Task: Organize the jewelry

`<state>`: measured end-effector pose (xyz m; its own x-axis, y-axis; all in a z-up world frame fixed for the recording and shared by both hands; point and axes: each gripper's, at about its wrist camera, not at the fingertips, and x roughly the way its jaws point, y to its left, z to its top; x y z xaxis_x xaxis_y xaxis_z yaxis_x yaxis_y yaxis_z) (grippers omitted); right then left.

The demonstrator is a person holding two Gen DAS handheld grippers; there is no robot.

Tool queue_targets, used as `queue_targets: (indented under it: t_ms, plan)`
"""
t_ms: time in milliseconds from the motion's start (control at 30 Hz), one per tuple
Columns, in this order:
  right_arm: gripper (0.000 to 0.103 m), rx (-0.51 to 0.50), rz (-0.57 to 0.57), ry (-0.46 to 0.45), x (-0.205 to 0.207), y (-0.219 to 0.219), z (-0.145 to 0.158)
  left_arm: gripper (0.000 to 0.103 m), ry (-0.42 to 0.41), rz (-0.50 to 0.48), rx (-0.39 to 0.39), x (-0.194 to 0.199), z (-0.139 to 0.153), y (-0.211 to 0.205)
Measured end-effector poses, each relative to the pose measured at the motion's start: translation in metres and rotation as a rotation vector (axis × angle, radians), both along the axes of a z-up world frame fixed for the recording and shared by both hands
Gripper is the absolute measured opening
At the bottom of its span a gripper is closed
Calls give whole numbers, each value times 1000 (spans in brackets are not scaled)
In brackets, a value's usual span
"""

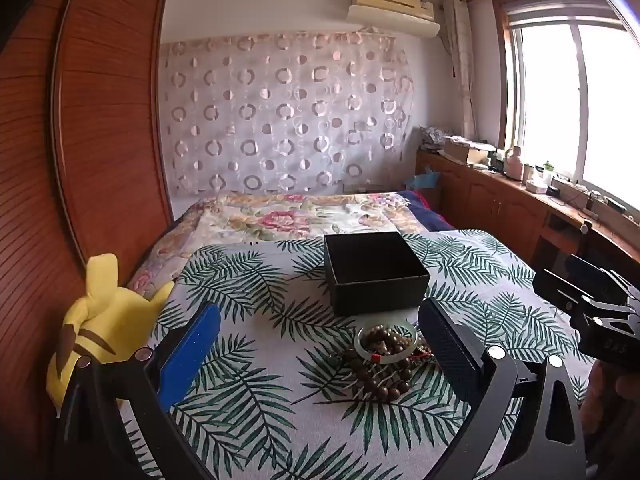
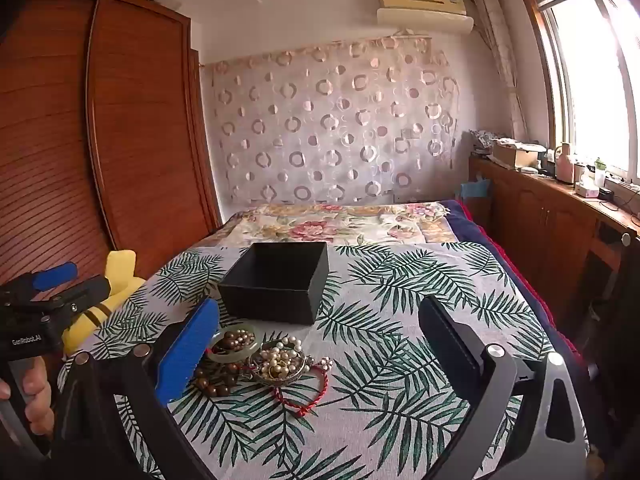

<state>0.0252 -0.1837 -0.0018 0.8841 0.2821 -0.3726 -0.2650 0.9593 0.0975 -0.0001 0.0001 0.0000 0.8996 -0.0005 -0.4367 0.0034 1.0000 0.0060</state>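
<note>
In the left wrist view the left tongs stand wide with nothing between the pads, one blue finger at the left and one dark finger at the right. They hang over a bench covered with a leaf-print cloth. A black box, open at the top, sits toward the far edge of the bench. Just in front of it lies a heap of jewelry: a pale green bangle ringing some brown beads, close to the dark finger. The right tongs reach in from the right edge, apart from the heap. A yellow plush toy sits off the left edge of the bench, and a bed with a flowered cover lies beyond

In the right wrist view the right tongs are also wide and hold nothing. The black box stands ahead near the far edge. The jewelry lies by the blue finger: the green bangle, brown beads, a cluster of pearls and a red cord. The left tongs show at the left edge, wide apart, held by a hand
</note>
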Motion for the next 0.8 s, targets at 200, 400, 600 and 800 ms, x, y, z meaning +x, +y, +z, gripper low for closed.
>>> queue_targets:
  t_ms: [200,400,600,800]
  plan:
    - [101,3,-1,5,0,-1,1,96,2,-1,-3,0,0,0]
    - [101,2,0,7,0,0,0,96,0,0,-5,0,0,0]
    - [101,1,1,8,0,0,0,96,-1,-1,-5,0,0,0]
    - [101,1,1,8,0,0,0,96,-2,1,-5,0,0,0]
